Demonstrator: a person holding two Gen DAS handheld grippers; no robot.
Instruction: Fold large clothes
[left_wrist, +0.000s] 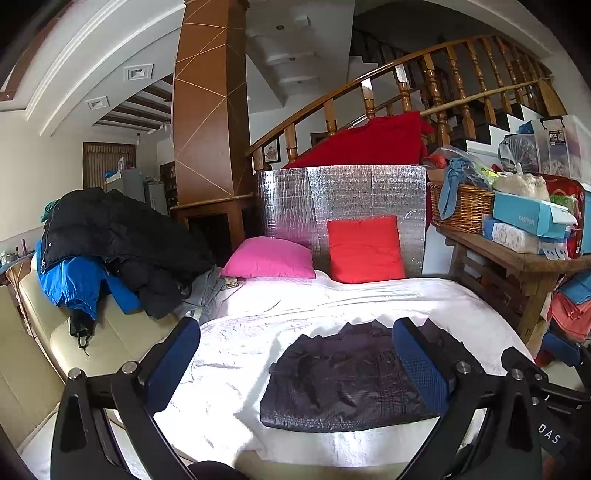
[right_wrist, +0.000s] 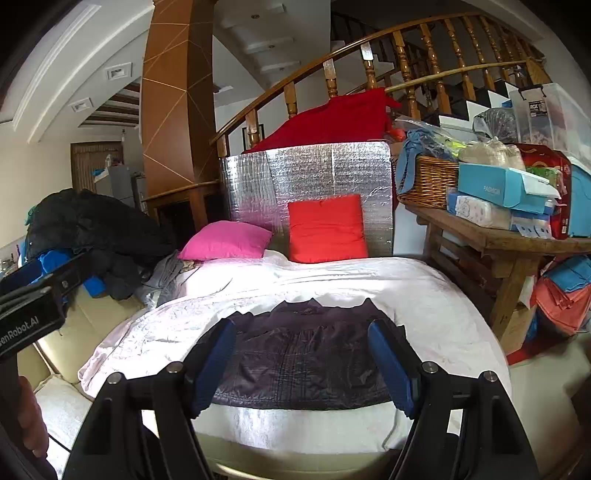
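- Two grippers were held above the near edge of a bed covered with a white sheet (left_wrist: 332, 295).
- The left gripper (left_wrist: 295, 354) was seen with its blue-padded fingers (left_wrist: 173, 362) spread wide, nothing being gripped between them.
- The right gripper (right_wrist: 301, 354) was likewise seen wide apart, its pads (right_wrist: 391, 365) hovering over the garment without pressing on it.
- A dark folded jacket (right_wrist: 303, 354) was laid flat on the sheet near the front edge, in a compact rectangle with its collar turned away from the cameras.
- A pile of clothes (left_wrist: 110, 236), black on top of blue, was heaped on a cream sofa to the left, well apart from the folded jacket.
- A pink cushion (left_wrist: 269, 258) and a red cushion (left_wrist: 364, 249) were set at the far end of the bed, the red one leaning against a silver foil panel (left_wrist: 343, 195).
- A wooden table (right_wrist: 498, 236) crowded with a wicker basket (right_wrist: 428, 181) and boxes was seen to the right.
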